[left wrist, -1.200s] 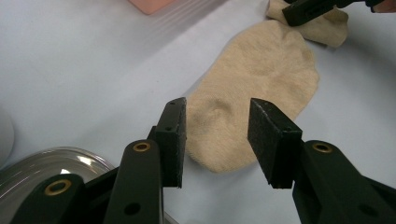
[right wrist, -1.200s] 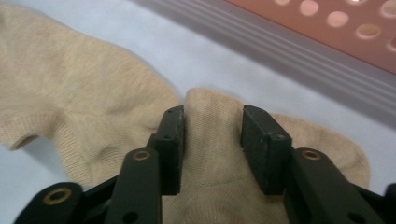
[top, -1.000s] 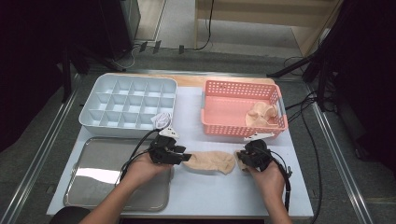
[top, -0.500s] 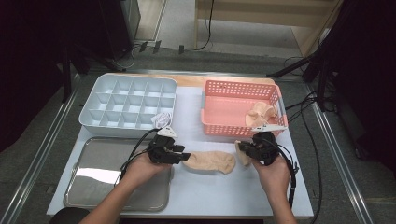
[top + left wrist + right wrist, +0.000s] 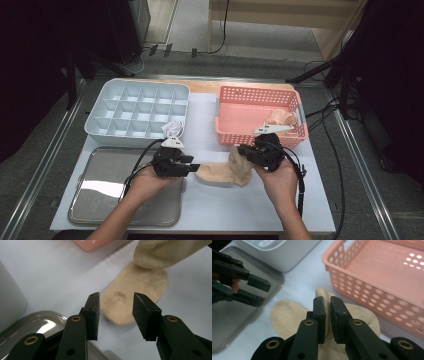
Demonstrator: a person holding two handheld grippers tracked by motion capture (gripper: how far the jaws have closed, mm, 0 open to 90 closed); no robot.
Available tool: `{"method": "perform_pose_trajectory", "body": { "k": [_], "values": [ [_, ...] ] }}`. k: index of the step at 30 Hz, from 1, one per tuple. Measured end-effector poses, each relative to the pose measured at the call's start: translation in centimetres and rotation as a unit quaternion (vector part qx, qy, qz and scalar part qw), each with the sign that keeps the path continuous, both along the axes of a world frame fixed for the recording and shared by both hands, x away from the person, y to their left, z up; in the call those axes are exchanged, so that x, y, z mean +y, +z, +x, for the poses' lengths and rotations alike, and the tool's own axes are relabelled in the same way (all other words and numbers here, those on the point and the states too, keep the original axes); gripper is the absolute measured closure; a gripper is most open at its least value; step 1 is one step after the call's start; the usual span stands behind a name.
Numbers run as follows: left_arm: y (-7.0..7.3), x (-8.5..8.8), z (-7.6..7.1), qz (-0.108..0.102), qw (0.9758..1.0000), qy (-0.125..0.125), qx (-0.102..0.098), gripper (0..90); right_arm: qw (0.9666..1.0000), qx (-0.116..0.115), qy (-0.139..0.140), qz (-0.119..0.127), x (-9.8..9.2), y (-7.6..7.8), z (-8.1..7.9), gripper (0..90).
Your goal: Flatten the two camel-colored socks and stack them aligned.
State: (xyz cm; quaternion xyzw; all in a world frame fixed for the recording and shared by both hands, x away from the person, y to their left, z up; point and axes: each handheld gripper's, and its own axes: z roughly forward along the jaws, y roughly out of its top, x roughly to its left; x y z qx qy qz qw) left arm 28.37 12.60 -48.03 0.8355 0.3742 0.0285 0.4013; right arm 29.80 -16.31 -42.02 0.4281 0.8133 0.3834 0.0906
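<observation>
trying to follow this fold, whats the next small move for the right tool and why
Probably carry the pinched end across toward the left tool and lay it down. The right tool is shut on one end of the beige fabric sock and holds it raised and curled over, while the other end lies flat on the white table in front of the left tool's open jaws.

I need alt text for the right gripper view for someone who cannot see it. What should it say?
The right gripper pinches a fold of a beige sock on a white table, beside a pink basket. The left gripper, open, points at the sock's far end.
</observation>
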Motion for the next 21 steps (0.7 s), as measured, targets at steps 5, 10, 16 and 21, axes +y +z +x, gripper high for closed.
{"method": "perform_pose_trajectory", "body": {
  "k": [5, 10, 16, 21],
  "values": [
    [0.0, 0.5, -0.2, 0.000, 1.0000, 0.007, 0.001, 58.7, 0.9998, -0.004, 0.019, -0.001, 1.4, -0.1, 0.3, 84.3],
    [-0.1, 0.4, -0.2, 0.001, 1.0000, 0.006, 0.000, 58.7, 0.9998, 0.009, 0.010, -0.012, 1.0, -1.6, 1.0, 84.2],
    [-0.1, -0.4, -0.1, 0.001, 1.0000, -0.004, -0.004, 58.7, 0.9995, 0.021, -0.015, -0.019, -0.8, -3.3, 1.5, 83.4],
    [-0.2, -1.3, 0.1, 0.001, 0.9999, -0.016, -0.005, 58.7, 0.9985, 0.030, -0.038, -0.026, -2.3, -4.3, 1.7, 82.9]
  ]
}}
